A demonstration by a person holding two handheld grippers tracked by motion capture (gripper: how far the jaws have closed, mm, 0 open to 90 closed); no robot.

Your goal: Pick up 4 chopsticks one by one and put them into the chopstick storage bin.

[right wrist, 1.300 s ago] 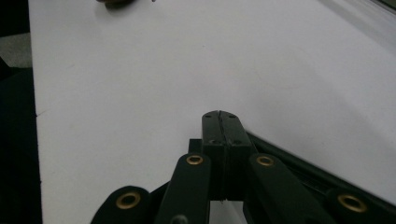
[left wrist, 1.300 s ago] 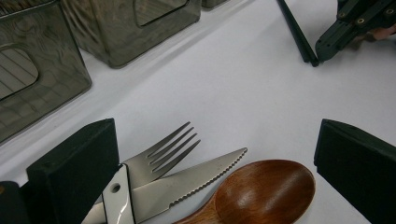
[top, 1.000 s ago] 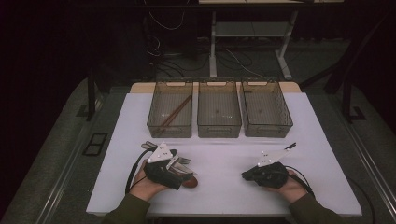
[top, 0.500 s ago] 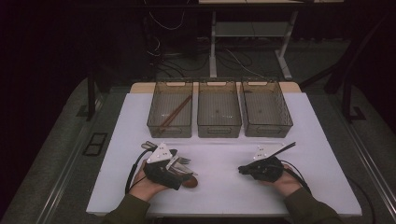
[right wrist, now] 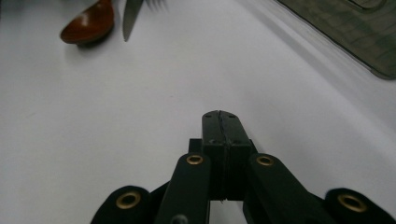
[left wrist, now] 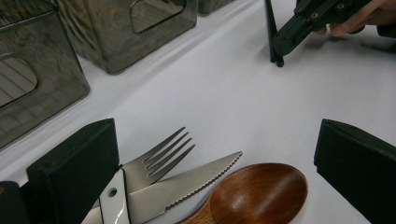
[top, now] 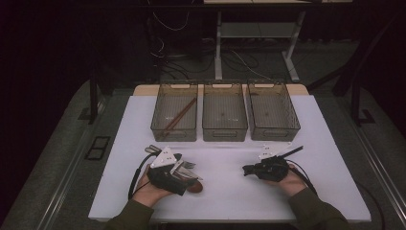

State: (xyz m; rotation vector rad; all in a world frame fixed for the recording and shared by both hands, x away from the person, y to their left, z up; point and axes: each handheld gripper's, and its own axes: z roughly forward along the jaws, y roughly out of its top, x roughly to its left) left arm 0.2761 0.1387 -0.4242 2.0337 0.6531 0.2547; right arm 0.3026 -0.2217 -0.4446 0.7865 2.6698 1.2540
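Note:
My left gripper (top: 178, 175) rests on the white table (top: 225, 196) at the front left, open. Between its jaws (left wrist: 212, 154) lie a steel fork (left wrist: 163, 156), a serrated knife (left wrist: 191, 182) with a white handle and the bowl of a wooden spoon (left wrist: 259, 193). My right gripper (top: 249, 169) is at the front right and points left toward the cutlery. Its jaws (right wrist: 220, 122) are shut with nothing between them, and the tip (left wrist: 278, 58) is down near the table. A thin black stick (top: 292, 152) lies just behind it.
Three smoky see-through bins stand in a row at the back: the left bin (top: 173, 135) with wooden chopsticks (top: 179, 117) in it, the middle bin (top: 225, 134) and the right bin (top: 276, 135). Bare tabletop separates the two grippers.
My right gripper has shifted slightly left and away from the front edge. The left gripper and the cutlery have stayed in place.

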